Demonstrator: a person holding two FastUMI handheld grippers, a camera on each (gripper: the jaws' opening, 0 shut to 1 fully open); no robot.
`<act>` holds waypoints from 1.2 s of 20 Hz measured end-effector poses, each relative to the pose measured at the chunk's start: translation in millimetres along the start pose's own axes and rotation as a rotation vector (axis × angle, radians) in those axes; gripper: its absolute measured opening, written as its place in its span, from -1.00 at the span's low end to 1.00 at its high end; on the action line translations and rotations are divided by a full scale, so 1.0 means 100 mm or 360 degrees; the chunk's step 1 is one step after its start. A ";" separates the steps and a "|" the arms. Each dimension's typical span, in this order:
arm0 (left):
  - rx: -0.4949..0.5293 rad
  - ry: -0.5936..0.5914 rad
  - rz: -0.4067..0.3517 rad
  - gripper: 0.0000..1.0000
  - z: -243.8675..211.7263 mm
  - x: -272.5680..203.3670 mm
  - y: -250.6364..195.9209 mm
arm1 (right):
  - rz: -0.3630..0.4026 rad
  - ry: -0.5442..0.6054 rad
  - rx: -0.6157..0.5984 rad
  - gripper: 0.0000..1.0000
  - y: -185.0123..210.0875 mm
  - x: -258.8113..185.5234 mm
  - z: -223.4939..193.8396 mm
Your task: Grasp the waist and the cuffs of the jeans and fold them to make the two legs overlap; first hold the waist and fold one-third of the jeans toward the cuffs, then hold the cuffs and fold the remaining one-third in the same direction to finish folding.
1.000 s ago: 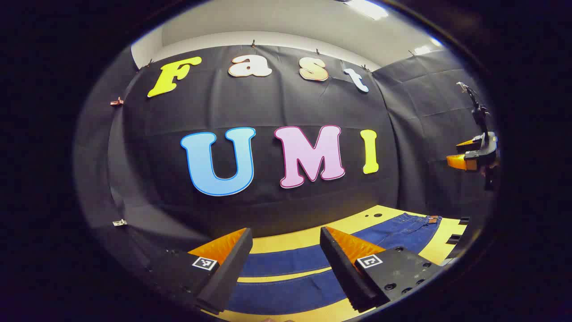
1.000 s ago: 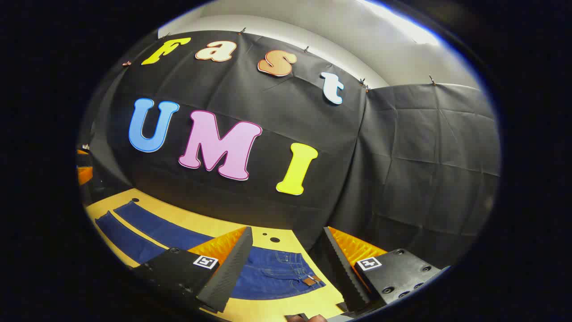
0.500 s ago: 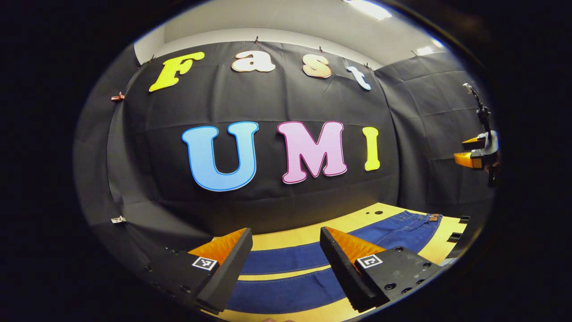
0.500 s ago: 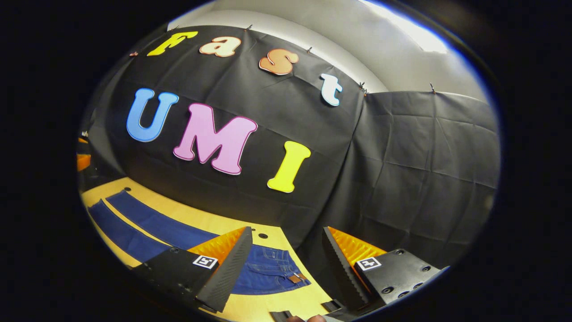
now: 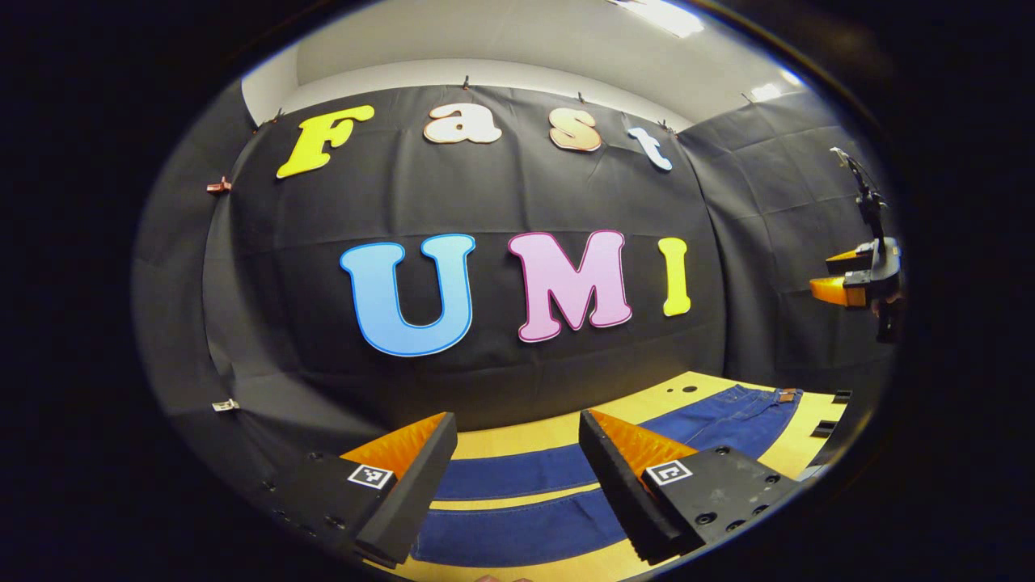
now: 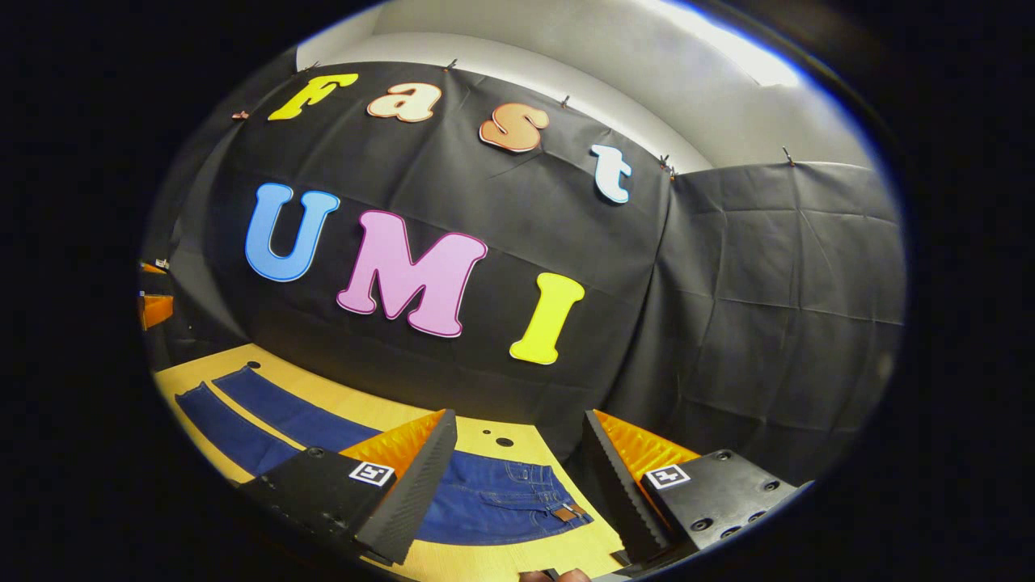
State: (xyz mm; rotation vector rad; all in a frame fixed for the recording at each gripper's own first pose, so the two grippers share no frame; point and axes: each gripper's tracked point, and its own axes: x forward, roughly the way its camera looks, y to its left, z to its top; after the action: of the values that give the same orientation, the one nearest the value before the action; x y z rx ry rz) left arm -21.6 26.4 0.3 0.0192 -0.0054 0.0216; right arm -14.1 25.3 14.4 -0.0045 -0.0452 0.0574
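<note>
Both jaws gape, lifted clear above flat jeans [image 5: 517, 529].

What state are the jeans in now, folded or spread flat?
Spread flat: the jeans lie unfolded, two legs side by side on the table.

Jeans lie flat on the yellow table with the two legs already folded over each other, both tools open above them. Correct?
Not quite. In the left gripper view the jeans show both legs side by side with a strip of yellow table between them, not overlapped. The left tool and right tool are open above.
</note>
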 end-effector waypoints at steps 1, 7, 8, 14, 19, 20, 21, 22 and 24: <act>0.0043 0.0016 -0.0004 0.94 -0.04 -0.02 0.04 | 0.0009 0.0001 -0.0031 0.92 0.01 0.02 -0.02; 0.0406 0.0205 -0.0092 0.95 -0.74 -0.07 0.43 | 0.0054 0.0084 -0.0365 0.92 0.02 0.11 -0.41; 0.0518 0.0253 -0.0174 0.95 -0.93 -0.02 0.42 | 0.0064 0.0119 -0.0421 0.92 0.02 0.13 -0.56; 0.1050 0.0630 -0.0664 0.96 -2.28 0.03 0.33 | 0.0289 0.0350 -0.0680 0.92 0.15 0.22 -1.38; 0.1434 0.0839 -0.0993 0.96 -2.98 -0.07 0.33 | 0.0492 0.0499 -0.0896 0.94 0.11 0.48 -2.04; 0.1511 0.0886 -0.1037 0.96 -3.11 -0.06 0.38 | 0.0545 0.0525 -0.0945 0.93 0.11 0.52 -2.15; 0.1582 0.0927 -0.1067 0.96 -3.20 -0.05 0.44 | 0.0592 0.0542 -0.0982 0.94 0.11 0.56 -2.25; 0.1633 0.0975 -0.1092 0.97 -3.29 -0.06 0.52 | 0.0630 0.0554 -0.1009 0.94 0.11 0.63 -2.35; 0.1708 0.1092 -0.1137 0.93 -3.46 -0.05 0.68 | 0.0688 0.0584 -0.1038 0.94 0.08 0.75 -2.52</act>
State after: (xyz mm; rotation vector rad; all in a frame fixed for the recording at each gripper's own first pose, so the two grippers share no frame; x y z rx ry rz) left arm -25.9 100.6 -344.6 1.0835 0.7000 -0.6870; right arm 71.5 37.0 -234.4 -0.6768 0.3071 0.4708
